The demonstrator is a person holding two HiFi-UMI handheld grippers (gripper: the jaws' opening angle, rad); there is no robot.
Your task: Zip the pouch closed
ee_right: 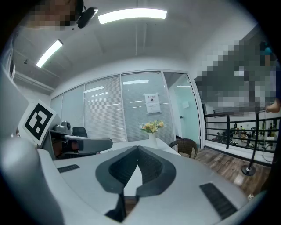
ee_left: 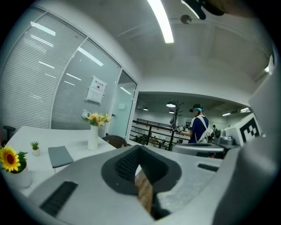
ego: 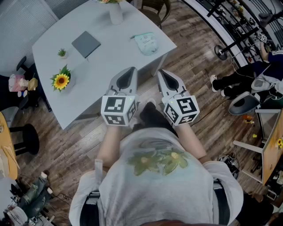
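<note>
A pale mint pouch (ego: 146, 43) lies on the white table (ego: 88, 88) near its right edge, well ahead of both grippers. My left gripper (ego: 131, 70) and right gripper (ego: 162, 73) are held side by side above the table's near corner, both shut with nothing between the jaws. In the left gripper view the left gripper (ee_left: 139, 148) has its jaws meeting at the tip; the right gripper (ee_right: 138, 149) looks the same in its own view. The pouch is hidden in both gripper views.
On the table stand a sunflower pot (ego: 61, 80), a small green plant (ego: 62, 53), a grey notebook (ego: 86, 43) and a white vase (ego: 116, 13). A brown chair (ego: 157, 11) is behind it. A seated person (ego: 247, 75) is at the right.
</note>
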